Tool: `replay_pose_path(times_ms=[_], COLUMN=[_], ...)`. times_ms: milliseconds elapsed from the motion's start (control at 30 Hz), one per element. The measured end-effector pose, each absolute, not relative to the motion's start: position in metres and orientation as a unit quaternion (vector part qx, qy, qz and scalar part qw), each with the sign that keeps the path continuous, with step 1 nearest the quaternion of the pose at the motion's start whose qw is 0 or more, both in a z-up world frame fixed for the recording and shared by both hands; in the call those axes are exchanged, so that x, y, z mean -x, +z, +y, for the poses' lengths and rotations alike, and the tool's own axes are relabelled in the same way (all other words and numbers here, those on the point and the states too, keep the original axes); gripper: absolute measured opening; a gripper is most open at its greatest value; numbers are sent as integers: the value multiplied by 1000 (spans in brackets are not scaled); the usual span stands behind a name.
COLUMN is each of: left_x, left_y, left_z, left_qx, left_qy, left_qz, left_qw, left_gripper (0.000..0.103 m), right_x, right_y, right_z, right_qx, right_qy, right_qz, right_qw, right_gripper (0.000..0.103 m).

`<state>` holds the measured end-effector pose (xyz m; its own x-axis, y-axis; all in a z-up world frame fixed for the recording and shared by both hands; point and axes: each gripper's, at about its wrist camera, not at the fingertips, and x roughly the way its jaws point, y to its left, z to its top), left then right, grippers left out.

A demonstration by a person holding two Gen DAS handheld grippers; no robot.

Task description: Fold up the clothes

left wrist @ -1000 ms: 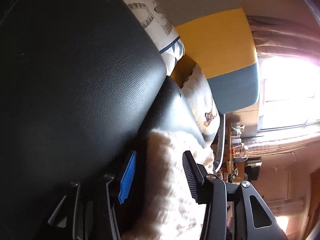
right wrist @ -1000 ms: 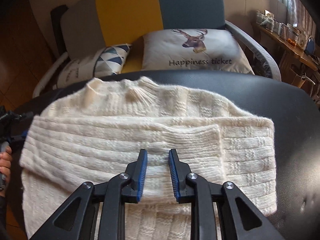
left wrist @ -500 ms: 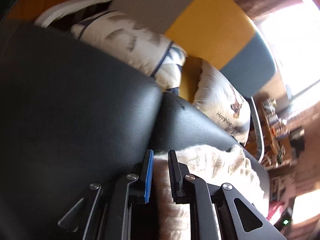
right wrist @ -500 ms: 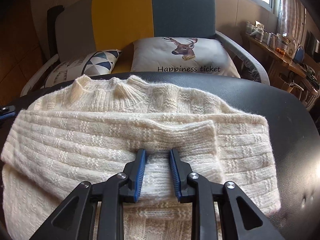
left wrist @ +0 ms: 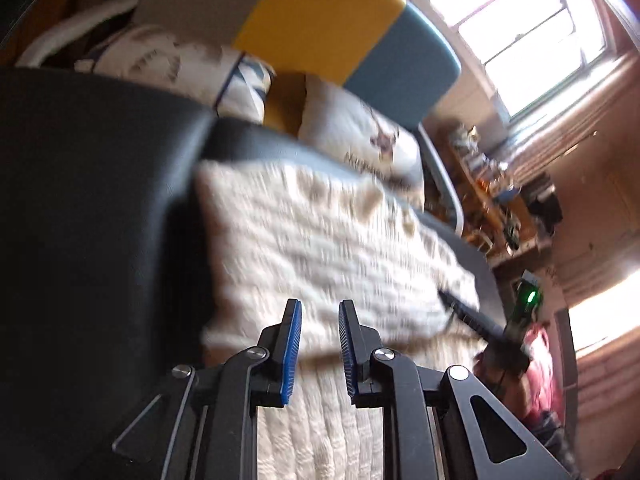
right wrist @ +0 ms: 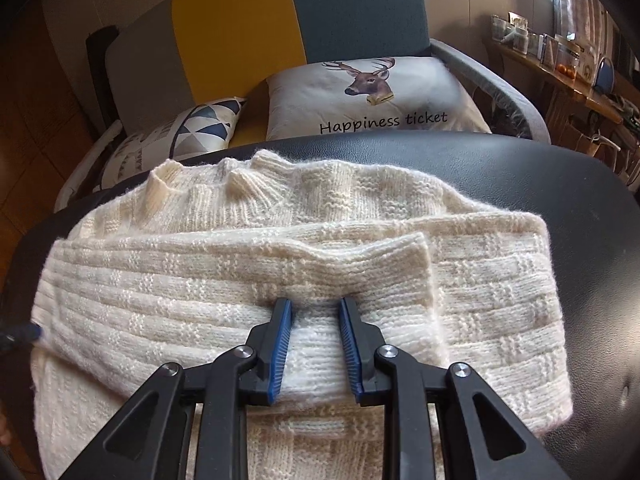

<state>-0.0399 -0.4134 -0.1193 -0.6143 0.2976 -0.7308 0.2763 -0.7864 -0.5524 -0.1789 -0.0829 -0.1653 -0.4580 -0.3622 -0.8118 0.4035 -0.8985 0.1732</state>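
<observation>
While the left wrist view was filled a second ago by black leather, with the left tongs (left wrist: 316, 344) standing wide around a fuzzy edge of knit, it now looks across the whole cream knitted sweater (left wrist: 320, 248), which lies on the black leather seat (left wrist: 92, 200). The view has rolled and pulled back, and the picture is smeared by motion. Those jaws have just been closing and now stand narrow. Sweater shows through the gap between the blue pads, but whether they pinch a fold or merely hang over it I cannot tell. At the right edge of this view the right tongs (left wrist: 460, 308) rest on the knit.

From the right wrist view, little has changed. The right tongs (right wrist: 314, 340) stand narrow, as they did a second ago, with a raised ridge of the folded sleeve (right wrist: 240, 280) bunched between the pads, which look to press on it. The sleeve lies across the body of the sweater, collar (right wrist: 224, 180) toward the deer cushion (right wrist: 372, 96) on the armchair (right wrist: 280, 20) behind. At the far left edge a dark tip with a blue pad just shows.

My reading is that the right side pins the sleeve fold while the left has left the sweater's edge and is free for the next fold; the sweater is partly folded, with the hem end toward the camera not yet brought up.
</observation>
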Motion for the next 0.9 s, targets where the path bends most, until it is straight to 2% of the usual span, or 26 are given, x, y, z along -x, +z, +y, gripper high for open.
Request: replay_pose_path(times_ms=[67,200,333,500,667,767,900], left_x=[44,33,35,62,91,108,116], left_y=[-139,-143,-115,-97,-115,-131,-146], left_z=[-409,-408,-407,-407,-419,-430,-436], left_qx=[471,466,433,417,446,462,481], left_qy=[823,825,846,862,843,829,816], left_qz=[-316,-318,-309,-289,-295,-307,-309], left_qw=[-27,-39,-25,-17,-54,-69,-89], left_gripper=[18,16,18,23,23,23,23], right_x=[179,181,186,194,209,222,215], right_y=[-165,-161,-144,-132,-137,-159,-148], right_z=[-82,-79,-71,-68,-64,-62,-48], right_qx=[-467,-474,-464,-459,-484,-530,-527], right_qy=[-853,-846,-849,-855,-845,-821,-823], right_qz=[21,13,-13,13,15,4,-25], right_qw=[232,245,252,239,228,212,208], right_gripper=[24,24,24,24,24,24,24])
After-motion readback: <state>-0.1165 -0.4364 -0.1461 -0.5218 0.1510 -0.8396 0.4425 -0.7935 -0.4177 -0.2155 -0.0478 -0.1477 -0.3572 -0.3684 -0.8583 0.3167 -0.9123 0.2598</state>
